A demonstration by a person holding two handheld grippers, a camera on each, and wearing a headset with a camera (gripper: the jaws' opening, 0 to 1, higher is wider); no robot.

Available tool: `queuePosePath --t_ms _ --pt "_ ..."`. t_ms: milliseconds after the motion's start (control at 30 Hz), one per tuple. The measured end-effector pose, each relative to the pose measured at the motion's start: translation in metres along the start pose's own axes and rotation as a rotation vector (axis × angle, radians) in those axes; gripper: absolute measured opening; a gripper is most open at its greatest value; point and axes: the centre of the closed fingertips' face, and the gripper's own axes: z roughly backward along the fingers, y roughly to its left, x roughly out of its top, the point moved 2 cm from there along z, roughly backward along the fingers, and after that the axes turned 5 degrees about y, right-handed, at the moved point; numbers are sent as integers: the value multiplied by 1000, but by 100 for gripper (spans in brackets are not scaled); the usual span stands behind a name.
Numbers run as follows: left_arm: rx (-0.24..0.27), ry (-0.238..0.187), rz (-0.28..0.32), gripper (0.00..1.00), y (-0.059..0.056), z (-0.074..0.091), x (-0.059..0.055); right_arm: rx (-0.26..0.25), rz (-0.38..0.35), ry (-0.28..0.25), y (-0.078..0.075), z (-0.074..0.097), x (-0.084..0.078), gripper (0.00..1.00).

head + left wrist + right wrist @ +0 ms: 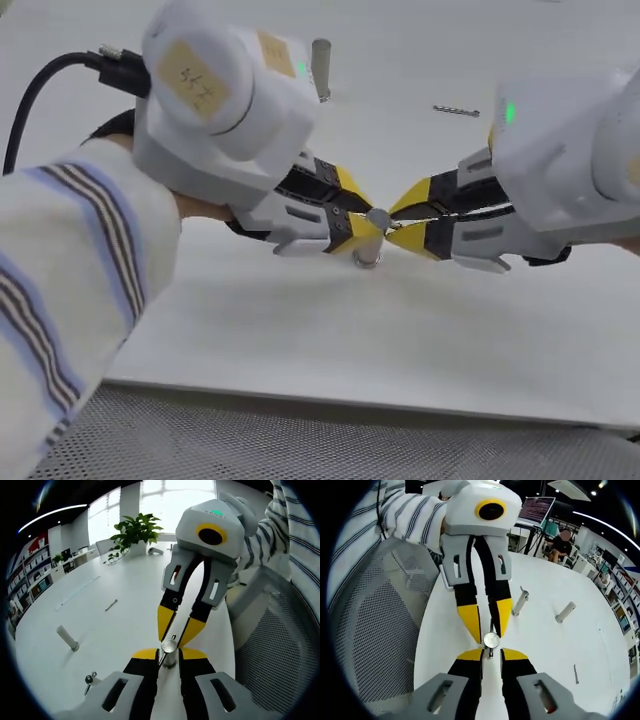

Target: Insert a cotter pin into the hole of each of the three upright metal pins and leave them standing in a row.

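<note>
Head view: left gripper (358, 226) clamped on upright grey metal pin (368, 254), right gripper (396, 222) pinching thin cotter pin (491, 653) against it; second grey metal pin (321, 68), 12 o'clock, likely pending.

Near pin (367, 256): upright on table (300, 330), between tips of left gripper (363, 222) and right gripper (396, 222).
Far pin (321, 68): upright behind near pin, well apart.
Cotter pin (456, 111): flat on table, right of far pin.
Mesh surface (300, 445): before table's near edge.
</note>
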Motion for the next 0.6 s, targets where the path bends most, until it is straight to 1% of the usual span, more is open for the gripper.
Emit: queuePosePath --t_ms 33,100,133,167,200,233,333,367,400,467,500,533,600 --pt "9 5 -9 18 1 0 -2 2 -17 -13 2 0 1 9" --pt "20 4 -3 27 2 1 -4 -5 -30 -12 2 0 -1 9" --pt "25 -3 4 31 2 3 -5 -13 -40 -13 2 0 -3 9" --pt "27 -8 13 32 2 4 -5 -17 -54 -16 2 -1 -4 10" --pt "28 -19 34 32 2 6 -7 -21 -80 -23 3 -1 -5 11" --pt "30 -27 48 33 2 8 -9 -29 -124 -40 3 -3 -7 11" --pt "31 -47 101 37 0 13 -15 -35 -186 -64 3 -5 -11 13" --pt "34 -59 144 38 -1 15 -16 -34 -211 -71 4 -6 -12 12" --pt "34 -84 192 39 -2 17 -17 -29 -236 -83 5 -8 -14 13" --pt "44 -123 215 42 -3 23 -19 -17 -296 -113 6 -11 -15 14" --pt "51 -128 223 45 -3 24 -20 -18 -314 -124 5 -12 -15 14" --pt "59 -134 238 50 -4 27 -23 -13 -343 -134 6 -14 -15 15" --pt "63 -136 248 57 -6 30 -27 -6 -368 -155 6 -18 -15 17"
